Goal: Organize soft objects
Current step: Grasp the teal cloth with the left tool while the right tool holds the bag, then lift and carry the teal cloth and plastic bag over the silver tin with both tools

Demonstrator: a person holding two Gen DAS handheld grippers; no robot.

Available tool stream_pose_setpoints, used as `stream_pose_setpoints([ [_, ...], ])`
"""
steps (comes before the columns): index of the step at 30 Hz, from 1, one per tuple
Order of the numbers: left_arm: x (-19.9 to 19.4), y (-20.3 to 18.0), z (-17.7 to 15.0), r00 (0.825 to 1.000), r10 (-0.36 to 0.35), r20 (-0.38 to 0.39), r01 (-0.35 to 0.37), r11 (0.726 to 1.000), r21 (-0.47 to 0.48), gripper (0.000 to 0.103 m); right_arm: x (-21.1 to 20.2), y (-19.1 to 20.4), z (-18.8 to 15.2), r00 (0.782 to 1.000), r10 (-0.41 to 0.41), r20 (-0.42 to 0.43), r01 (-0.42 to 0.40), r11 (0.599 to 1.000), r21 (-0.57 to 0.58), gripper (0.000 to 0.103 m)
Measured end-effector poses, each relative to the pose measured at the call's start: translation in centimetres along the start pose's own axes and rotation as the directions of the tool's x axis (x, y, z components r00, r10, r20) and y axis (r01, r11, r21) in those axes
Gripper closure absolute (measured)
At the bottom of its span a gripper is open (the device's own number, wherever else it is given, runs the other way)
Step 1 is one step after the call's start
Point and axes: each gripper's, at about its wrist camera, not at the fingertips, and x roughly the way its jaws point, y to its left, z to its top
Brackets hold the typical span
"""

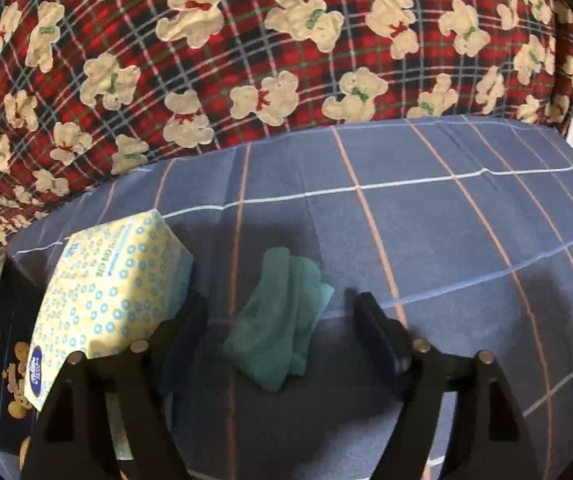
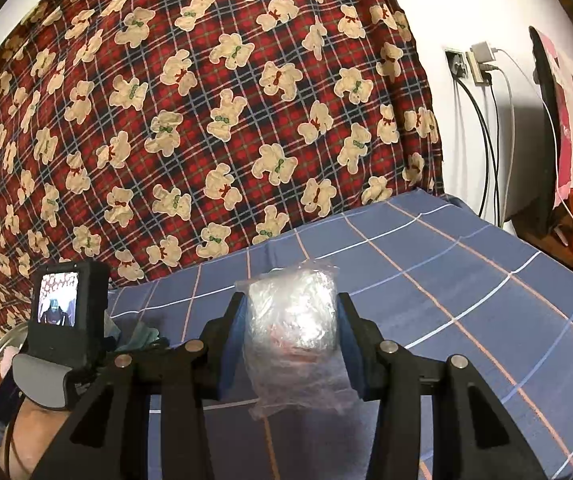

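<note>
Your left gripper hangs over the green cloth; your right gripper holds a plastic-wrapped bundle.

You look to be at the pick-up step for the cloth, which lies crumpled on the blue checked sheet, just beside the yellow tissue pack that leans on a dark box at the left edge. Your left jaws stand released, about half spread, one finger on each side of the cloth and neither pad pressing on it. Next, I judge, you need to lower until both pads bracket the folds, then squeeze, keeping the near finger off the tissue pack. Your right jaws are clenched on the bundle, both blue pads flat against its sides, raised above the sheet; keep that grip steady meanwhile.
</note>
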Motion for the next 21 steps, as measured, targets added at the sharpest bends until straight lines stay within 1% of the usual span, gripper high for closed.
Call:
stream_pose_setpoints([
  [1,-0.2,-0.1,-0.1,1.0,-0.026,0.003,0.026,1.0,0.003,0.09,0.0,0.1,0.0,1.0,-0.004,0.004,0.004,1.0,-0.007,0.056],
  [2,-0.2,0.0,-0.3,0.996,-0.086,-0.009,0.085,0.996,-0.011,0.091,-0.1,0.2,0.0,1.0,-0.007,0.008,0.007,1.0,-0.013,0.056],
  [4,-0.8,0.2,-0.6,0.993,-0.114,0.003,0.114,0.993,-0.02,0.095,-0.2,0.4,0.0,1.0,-0.014,0.014,0.015,1.0,-0.025,0.056],
  [5,-1.1,0.4,-0.7,0.986,-0.164,0.015,0.165,0.986,-0.033,0.095,-0.2,0.5,0.0,1.0,-0.019,0.017,0.019,0.999,-0.03,0.056],
  [6,-1.8,0.9,-1.0,0.966,-0.255,0.038,0.257,0.964,-0.062,0.095,-0.2,0.5,0.0,1.0,-0.022,0.02,0.023,0.999,-0.033,0.056],
  [7,-2.7,1.3,-1.5,0.942,-0.331,0.064,0.335,0.939,-0.078,0.095,-0.2,0.5,0.0,0.999,-0.025,0.023,0.026,0.999,-0.035,0.056],
  [8,-3.4,1.6,-1.9,0.929,-0.359,0.085,0.366,0.928,-0.076,0.095,-0.3,0.5,0.0,0.999,-0.03,0.029,0.031,0.999,-0.037,0.056],
  [9,-4.7,1.9,-2.7,0.907,-0.4,0.132,0.41,0.911,-0.054,0.095,-0.4,0.5,0.0,0.999,-0.034,0.035,0.036,0.999,-0.04,0.056],
  [10,-5.9,2.3,-3.4,0.885,-0.432,0.175,0.444,0.895,-0.033,0.095,-0.4,0.5,0.0,0.998,-0.038,0.041,0.04,0.998,-0.042,0.056],
  [11,-6.8,2.9,-4.0,0.867,-0.454,0.206,0.468,0.883,-0.024,0.095,-0.6,0.4,0.1,0.998,-0.037,0.048,0.039,0.998,-0.041,0.056],
  [12,-7.9,3.5,-4.6,0.846,-0.481,0.231,0.499,0.866,-0.023,0.095,-0.7,0.4,0.1,0.998,-0.035,0.052,0.037,0.999,-0.04,0.056],
  [13,-8.8,4.1,-5.1,0.816,-0.518,0.256,0.54,0.842,-0.017,0.095,-0.8,0.4,0.1,0.998,-0.034,0.057,0.036,0.998,-0.042,0.056],
  [14,-9.6,4.6,-5.7,0.792,-0.543,0.279,0.567,0.824,-0.005,0.095,-0.9,0.5,0.1,0.997,-0.038,0.062,0.041,0.998,-0.05,0.056],
  [15,-10.6,5.0,-6.1,0.773,-0.558,0.303,0.584,0.812,0.007,0.095,-0.9,0.6,0.1,0.997,-0.041,0.063,0.045,0.997,-0.057,0.056],
  [18,-12.0,5.9,-7.1,0.724,-0.596,0.347,0.626,0.779,0.031,0.095,-0.8,1.1,-0.1,0.997,-0.05,0.064,0.056,0.995,-0.083,0.056],
  [19,-12.3,6.0,-7.4,0.717,-0.601,0.354,0.631,0.775,0.039,0.095,-0.8,1.2,-0.1,0.996,-0.056,0.07,0.062,0.994,-0.093,0.056],
  [20,-12.5,5.9,-7.7,0.719,-0.596,0.358,0.623,0.781,0.049,0.095,-1.0,1.4,-0.1,0.995,-0.06,0.08,0.068,0.992,-0.105,0.056],
  [21,-12.7,5.9,-7.9,0.727,-0.584,0.36,0.607,0.793,0.06,0.095,-1.1,1.6,-0.2,0.994,-0.06,0.089,0.07,0.991,-0.114,0.056],
])
